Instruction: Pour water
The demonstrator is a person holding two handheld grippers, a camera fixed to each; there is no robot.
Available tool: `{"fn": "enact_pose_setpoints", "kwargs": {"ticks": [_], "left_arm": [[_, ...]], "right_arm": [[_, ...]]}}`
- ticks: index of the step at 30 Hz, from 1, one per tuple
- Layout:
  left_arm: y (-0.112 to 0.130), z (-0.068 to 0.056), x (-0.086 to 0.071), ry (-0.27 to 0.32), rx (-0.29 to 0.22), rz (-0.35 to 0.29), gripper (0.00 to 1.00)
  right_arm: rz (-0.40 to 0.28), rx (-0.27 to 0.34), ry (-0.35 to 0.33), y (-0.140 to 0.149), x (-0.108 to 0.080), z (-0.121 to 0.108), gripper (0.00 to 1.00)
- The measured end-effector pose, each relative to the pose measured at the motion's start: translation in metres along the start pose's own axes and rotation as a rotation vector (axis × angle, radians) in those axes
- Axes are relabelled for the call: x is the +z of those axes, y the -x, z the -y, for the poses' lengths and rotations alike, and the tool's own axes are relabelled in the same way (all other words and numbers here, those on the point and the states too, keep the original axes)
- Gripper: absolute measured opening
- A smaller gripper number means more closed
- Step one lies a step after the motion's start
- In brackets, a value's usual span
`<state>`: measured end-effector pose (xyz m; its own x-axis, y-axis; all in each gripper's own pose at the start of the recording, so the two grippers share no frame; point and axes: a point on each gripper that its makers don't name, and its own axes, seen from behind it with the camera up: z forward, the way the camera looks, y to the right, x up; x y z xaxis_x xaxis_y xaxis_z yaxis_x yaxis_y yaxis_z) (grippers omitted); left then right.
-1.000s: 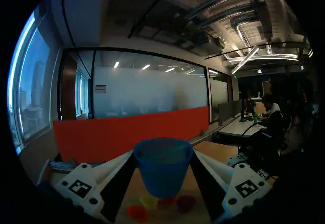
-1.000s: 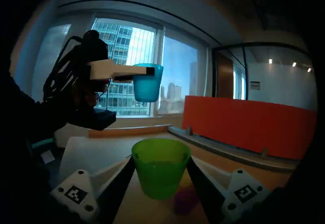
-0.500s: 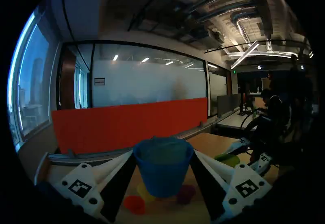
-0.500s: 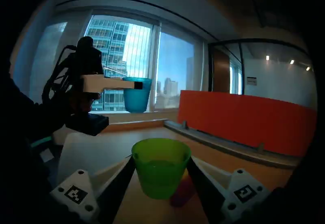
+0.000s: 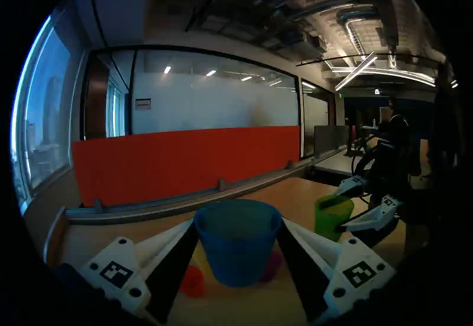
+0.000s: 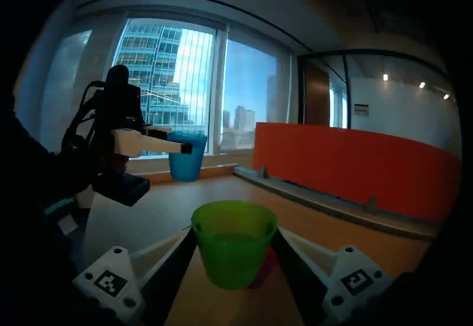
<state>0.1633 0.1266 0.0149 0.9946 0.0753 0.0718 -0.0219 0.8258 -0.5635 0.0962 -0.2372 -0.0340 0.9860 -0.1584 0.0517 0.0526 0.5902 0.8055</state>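
Clamped the blue cup (image 5: 237, 252) upright between the left gripper's (image 5: 237, 224) fingers at 6 o'clock and the green cup (image 6: 233, 258), seemingly holding water, between the right gripper's (image 6: 235, 232) fingers at 6 o'clock, both level above the desk (image 6: 331, 231), apparently to avoid spilling before pouring.

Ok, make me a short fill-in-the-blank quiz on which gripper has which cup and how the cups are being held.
1. The left gripper is closed on a ____ cup.
2. The green cup sits between the fingers of the ____ gripper.
3. Both cups are held ____, neither one tipped to pour.
Missing words: blue; right; upright.
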Motion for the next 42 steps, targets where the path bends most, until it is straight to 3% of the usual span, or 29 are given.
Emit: {"fn": "enact_pose_setpoints", "kwargs": {"ticks": [21, 42], "left_arm": [[0.071, -0.018, 0.012, 0.034, 0.032, 0.127, 0.88], [0.131, -0.040, 0.021, 0.099, 0.096, 0.295, 0.88]], "right_arm": [[0.089, 0.001, 0.029, 0.033, -0.022, -0.022, 0.89], [0.238, -0.024, 0.002, 0.075, -0.029, -0.028, 0.89]]}}
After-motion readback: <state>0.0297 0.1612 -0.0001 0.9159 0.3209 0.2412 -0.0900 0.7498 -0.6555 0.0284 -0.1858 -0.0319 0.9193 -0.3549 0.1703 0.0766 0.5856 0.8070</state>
